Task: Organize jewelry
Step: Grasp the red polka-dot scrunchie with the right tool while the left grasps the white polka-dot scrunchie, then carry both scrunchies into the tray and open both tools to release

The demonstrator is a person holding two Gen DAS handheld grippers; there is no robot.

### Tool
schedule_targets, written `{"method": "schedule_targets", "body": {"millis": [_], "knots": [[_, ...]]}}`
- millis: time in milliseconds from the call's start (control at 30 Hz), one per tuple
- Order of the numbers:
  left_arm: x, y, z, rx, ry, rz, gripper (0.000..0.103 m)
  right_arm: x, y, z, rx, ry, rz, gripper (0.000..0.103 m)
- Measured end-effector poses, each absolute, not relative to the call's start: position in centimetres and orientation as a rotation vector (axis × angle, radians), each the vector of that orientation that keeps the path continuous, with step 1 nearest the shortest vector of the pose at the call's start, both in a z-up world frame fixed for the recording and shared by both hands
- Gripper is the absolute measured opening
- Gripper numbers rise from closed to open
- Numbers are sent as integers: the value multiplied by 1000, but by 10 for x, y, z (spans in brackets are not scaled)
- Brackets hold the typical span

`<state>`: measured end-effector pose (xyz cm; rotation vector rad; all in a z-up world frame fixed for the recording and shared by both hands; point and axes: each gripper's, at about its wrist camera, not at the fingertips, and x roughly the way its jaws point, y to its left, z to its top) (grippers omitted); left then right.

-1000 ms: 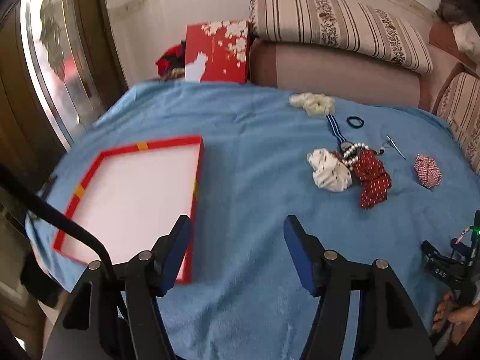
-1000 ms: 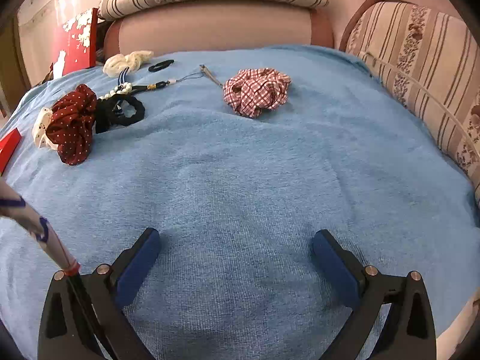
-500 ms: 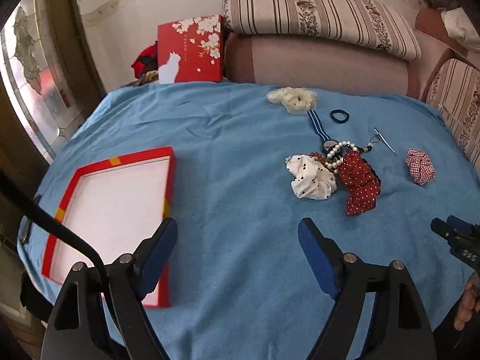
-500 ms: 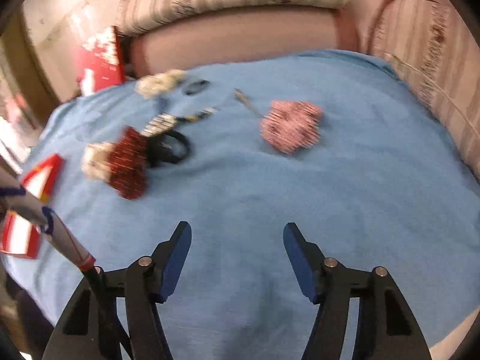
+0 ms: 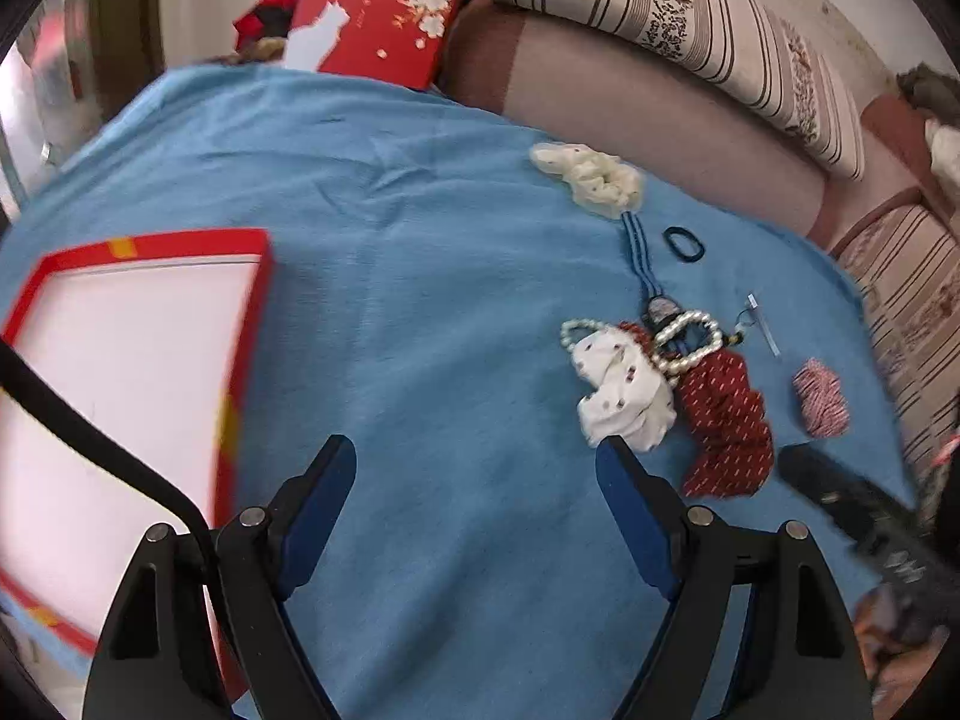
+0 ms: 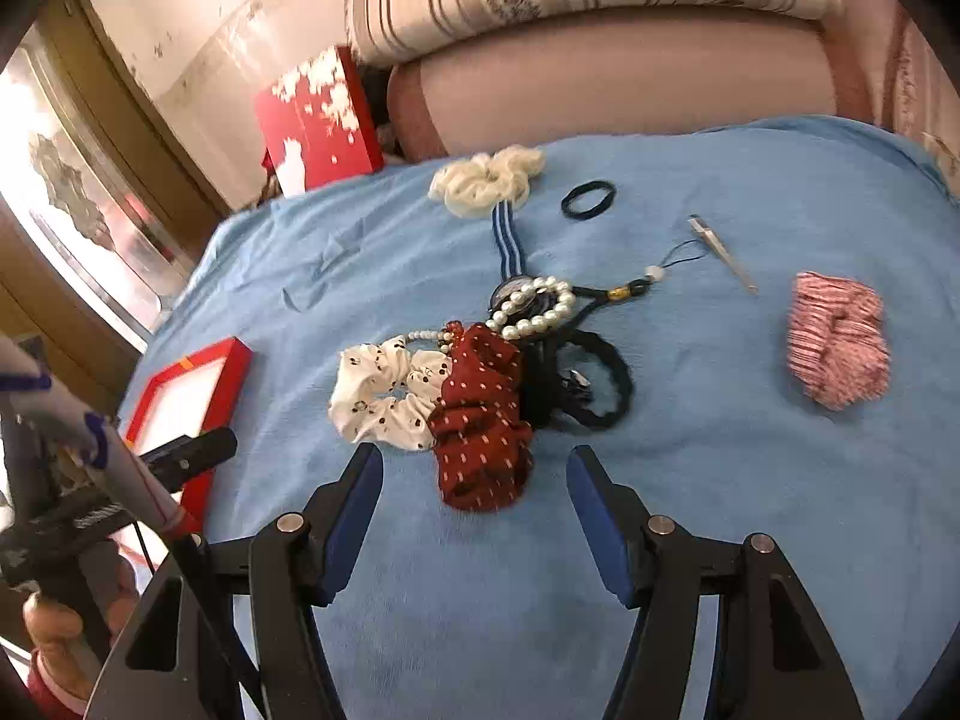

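Note:
A pile of accessories lies on the blue blanket (image 6: 720,480): a white dotted scrunchie (image 6: 384,396), a dark red scrunchie (image 6: 480,420), a pearl bracelet (image 6: 540,306) and a black braided band (image 6: 600,384). My right gripper (image 6: 474,468) hovers just before the pile, its jaws closing. The red scrunchie's near end sits between the tips, untouched by the pads. My left gripper (image 5: 474,462) is open and empty over bare blanket, with the white scrunchie (image 5: 624,396) by its right fingertip. A red tray (image 5: 150,243) with a white floor lies to its left.
Farther back lie a cream scrunchie (image 6: 486,180), a black hair tie (image 6: 588,199), a thin metal clip (image 6: 720,252) and a pink plaid scrunchie (image 6: 837,339). A red flowered box (image 5: 384,12) leans by striped sofa cushions (image 5: 690,18) behind the blanket.
My right gripper swung left from bare blanket to the pile, and its jaws narrowed. My left gripper widened a little and moved closer to the pile, away from the tray.

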<state>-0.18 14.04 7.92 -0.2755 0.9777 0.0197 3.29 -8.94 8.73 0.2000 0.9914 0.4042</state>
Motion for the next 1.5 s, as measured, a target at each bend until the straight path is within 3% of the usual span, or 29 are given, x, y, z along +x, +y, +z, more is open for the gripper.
{"method": "schedule_targets", "body": {"millis": [33,67,100,500,567,600,667,1100,1500], "knots": [[4,140,77,-291,981,6,81,39,-84,80,175,1010,392,37],[9,140,75,-311,985,-10,81,43,-83,75,158,1030,380,11],[13,139,74,-328,986,-22,81,46,-83,70,151,1046,365,8],[67,75,43,-252,1042,-172,81,34,-121,69,232,1030,340,6],[72,67,37,-216,1073,-148,52,31,-122,72,229,1023,338,6],[74,64,32,-195,1110,-137,7,29,-122,74,228,1020,339,6],[71,65,32,-209,1132,-127,7,24,-121,80,221,1010,344,5],[-41,141,129,-177,851,8,7,-20,-82,124,82,931,427,5],[-43,257,123,-341,812,201,7,-24,9,137,-59,951,541,5]]}}
